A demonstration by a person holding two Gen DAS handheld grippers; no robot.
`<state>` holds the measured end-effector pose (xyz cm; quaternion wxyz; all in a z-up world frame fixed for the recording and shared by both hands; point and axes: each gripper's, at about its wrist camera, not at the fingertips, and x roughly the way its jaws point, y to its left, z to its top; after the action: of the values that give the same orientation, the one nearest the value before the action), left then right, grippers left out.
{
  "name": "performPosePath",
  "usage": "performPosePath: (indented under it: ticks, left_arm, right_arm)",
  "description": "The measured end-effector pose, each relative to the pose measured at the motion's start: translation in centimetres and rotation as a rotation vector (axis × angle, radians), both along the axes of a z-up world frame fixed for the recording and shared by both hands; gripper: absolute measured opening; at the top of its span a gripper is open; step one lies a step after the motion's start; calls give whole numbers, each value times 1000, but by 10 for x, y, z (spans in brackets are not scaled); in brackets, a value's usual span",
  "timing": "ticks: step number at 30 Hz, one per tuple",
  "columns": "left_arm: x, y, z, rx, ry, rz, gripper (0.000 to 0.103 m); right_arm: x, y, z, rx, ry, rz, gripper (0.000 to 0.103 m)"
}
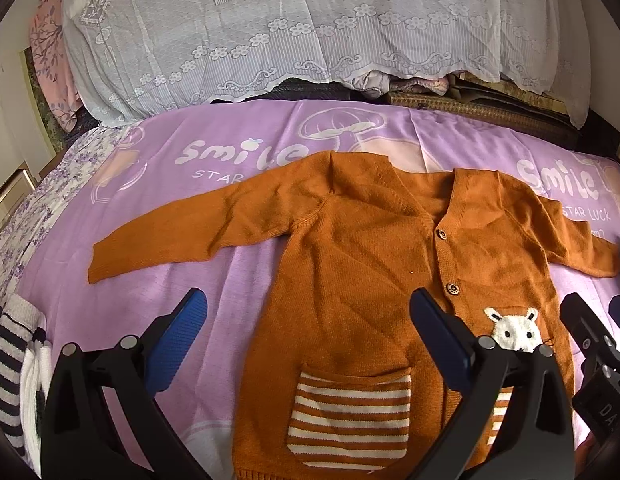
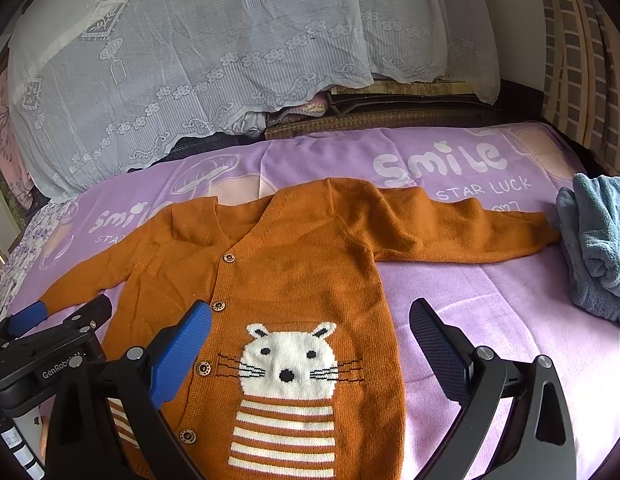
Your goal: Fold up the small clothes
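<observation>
An orange knit cardigan lies flat and face up on the purple sheet, both sleeves spread out sideways. It has wooden buttons, striped pockets and a white cat face. My left gripper is open and empty, hovering low over the cardigan's left side above the striped pocket. My right gripper is open and empty over the cat face on the cardigan. Each gripper shows at the edge of the other's view: the right one, the left one.
A folded grey-blue garment lies at the right by the sleeve end. Striped navy-and-white clothes lie at the left. A white lace cover drapes over a pile behind the sheet. A floral cloth borders the left.
</observation>
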<state>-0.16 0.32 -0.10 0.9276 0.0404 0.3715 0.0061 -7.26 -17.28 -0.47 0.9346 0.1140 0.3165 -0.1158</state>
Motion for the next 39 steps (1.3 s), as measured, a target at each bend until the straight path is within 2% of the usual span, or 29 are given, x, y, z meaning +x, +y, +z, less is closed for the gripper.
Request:
performPosePath:
  ticks: [39]
  left_arm:
    - [0, 6, 1, 0, 0, 2, 99]
  right_arm:
    - [0, -2, -2, 2, -2, 1, 100]
